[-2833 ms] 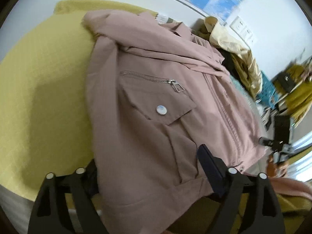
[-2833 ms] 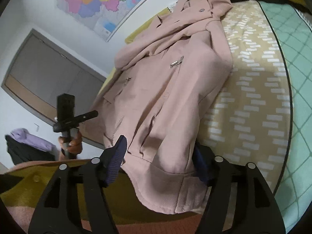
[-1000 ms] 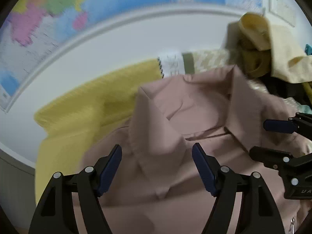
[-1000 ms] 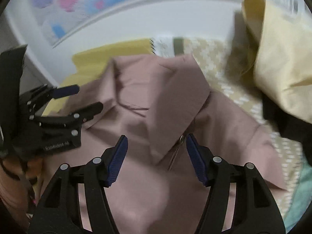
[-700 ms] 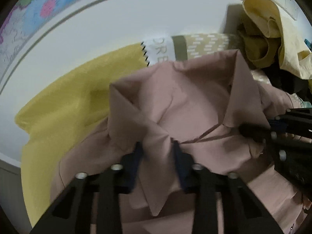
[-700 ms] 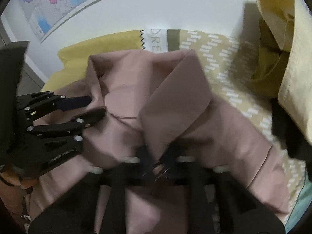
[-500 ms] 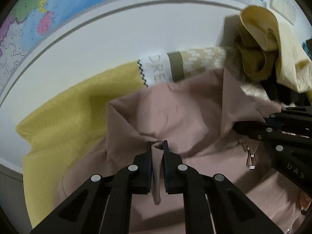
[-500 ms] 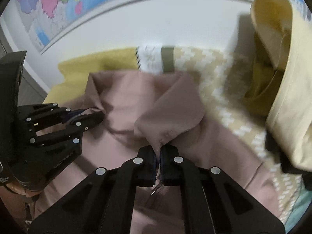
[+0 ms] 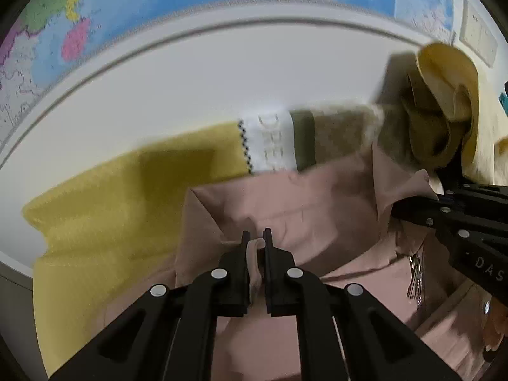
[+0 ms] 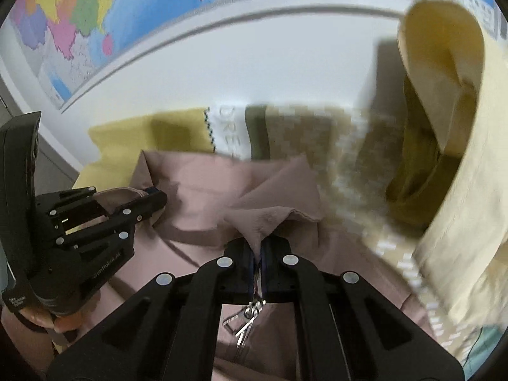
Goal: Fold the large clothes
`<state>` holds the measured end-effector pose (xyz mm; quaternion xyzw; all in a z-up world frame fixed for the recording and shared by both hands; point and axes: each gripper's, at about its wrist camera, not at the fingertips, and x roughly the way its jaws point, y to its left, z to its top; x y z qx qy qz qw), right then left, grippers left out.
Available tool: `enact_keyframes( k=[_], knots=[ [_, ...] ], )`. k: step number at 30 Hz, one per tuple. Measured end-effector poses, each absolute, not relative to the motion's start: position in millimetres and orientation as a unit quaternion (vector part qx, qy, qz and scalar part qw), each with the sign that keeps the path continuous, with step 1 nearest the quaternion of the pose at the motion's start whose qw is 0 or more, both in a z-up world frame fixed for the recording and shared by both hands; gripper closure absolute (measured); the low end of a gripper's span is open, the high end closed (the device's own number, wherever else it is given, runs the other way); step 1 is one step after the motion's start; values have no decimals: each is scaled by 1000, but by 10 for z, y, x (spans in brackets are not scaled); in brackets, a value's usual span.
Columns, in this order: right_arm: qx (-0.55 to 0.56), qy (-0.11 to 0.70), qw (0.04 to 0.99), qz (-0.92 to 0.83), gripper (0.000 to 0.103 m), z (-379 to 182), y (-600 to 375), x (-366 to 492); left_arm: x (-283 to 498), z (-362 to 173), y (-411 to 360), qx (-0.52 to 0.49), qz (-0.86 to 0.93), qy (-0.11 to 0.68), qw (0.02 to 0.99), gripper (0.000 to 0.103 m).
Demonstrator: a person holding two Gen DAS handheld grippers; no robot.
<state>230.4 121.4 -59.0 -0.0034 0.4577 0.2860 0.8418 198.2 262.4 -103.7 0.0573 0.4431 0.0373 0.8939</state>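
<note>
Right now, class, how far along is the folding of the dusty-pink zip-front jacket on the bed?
Done: the dusty-pink zip-front jacket lies spread on the yellow bedspread. In hand: the left gripper and the right gripper each have their jaws shut on a pinch of cloth by the collar. Left: no finished fold shows in these close views, so the folding itself seems barely started.

"DRE" on white cloth band (image 9: 273, 141); "DAS" on right gripper (image 9: 412, 211).
</note>
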Motion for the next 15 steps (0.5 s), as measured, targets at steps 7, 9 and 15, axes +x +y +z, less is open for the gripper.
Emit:
enact_keyframes(
  k=[7,9,15],
  knots=[
    [11,455,844,283,100,-531,1213,2467,2107,-988,2668,45,51,434,898,97],
    [0,468,837,284,100,-621,1220,2446,2115,-1116,2641,63,55,444,892,95],
    [24,495,812,306,95,-771,1044,2355,1990,-1117,2648,53,27,438,897,56]
  ],
)
